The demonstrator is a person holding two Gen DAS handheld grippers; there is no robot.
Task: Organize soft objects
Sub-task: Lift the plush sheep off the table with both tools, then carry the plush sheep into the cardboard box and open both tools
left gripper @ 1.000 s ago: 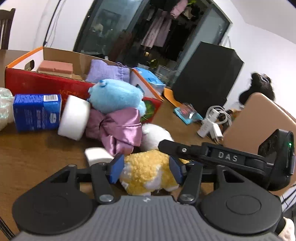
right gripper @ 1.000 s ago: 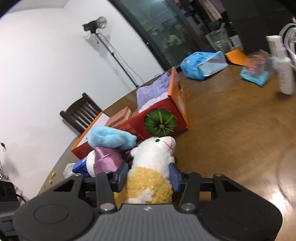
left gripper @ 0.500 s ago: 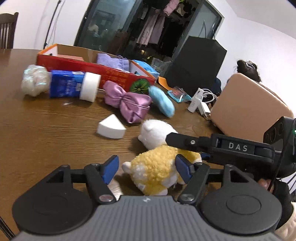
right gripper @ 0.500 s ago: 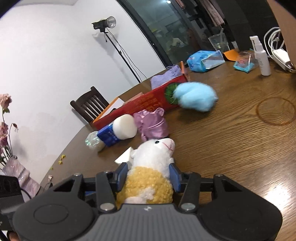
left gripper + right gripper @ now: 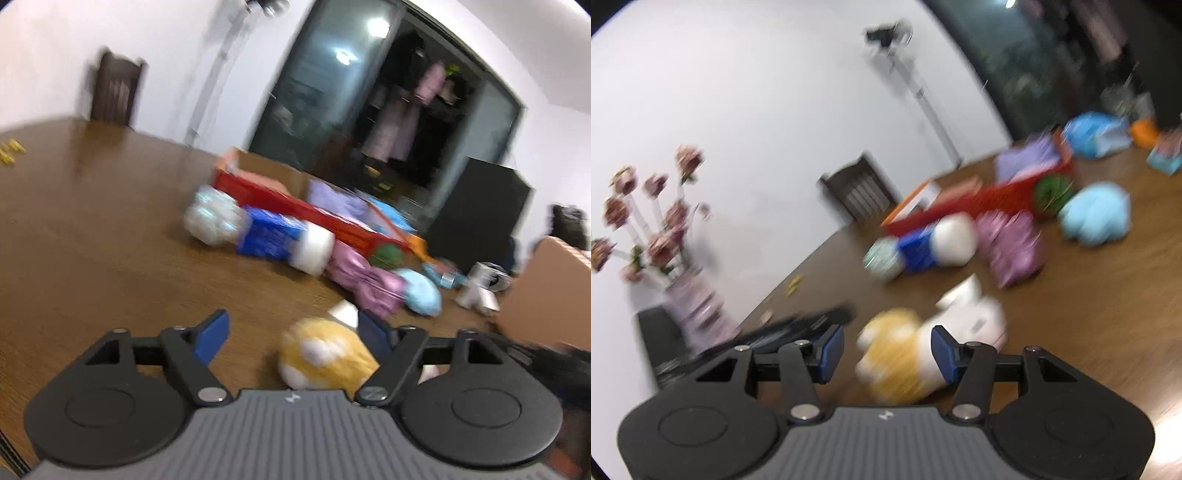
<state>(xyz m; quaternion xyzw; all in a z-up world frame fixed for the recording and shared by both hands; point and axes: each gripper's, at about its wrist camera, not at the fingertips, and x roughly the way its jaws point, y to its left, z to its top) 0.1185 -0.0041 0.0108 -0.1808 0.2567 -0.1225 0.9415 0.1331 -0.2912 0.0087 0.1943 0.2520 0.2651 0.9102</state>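
Both grippers have swung away from the red box at twelve o'clock. Left gripper is opening, clear of the yellow plush; right gripper is opening too, plush loose between its pads. I'm releasing it on the table; next, choose another soft item.

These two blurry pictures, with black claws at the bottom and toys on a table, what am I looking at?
Each picture comes from a camera on a hand-held gripper, looking out along its two fingers. One shows the left gripper, the other the right gripper. Both are opening around a yellow and white plush toy, which lies between the blue pads unsqueezed. Beyond it on the wooden table lie a pink satin bow, a blue plush, a blue packet and a red cardboard box.
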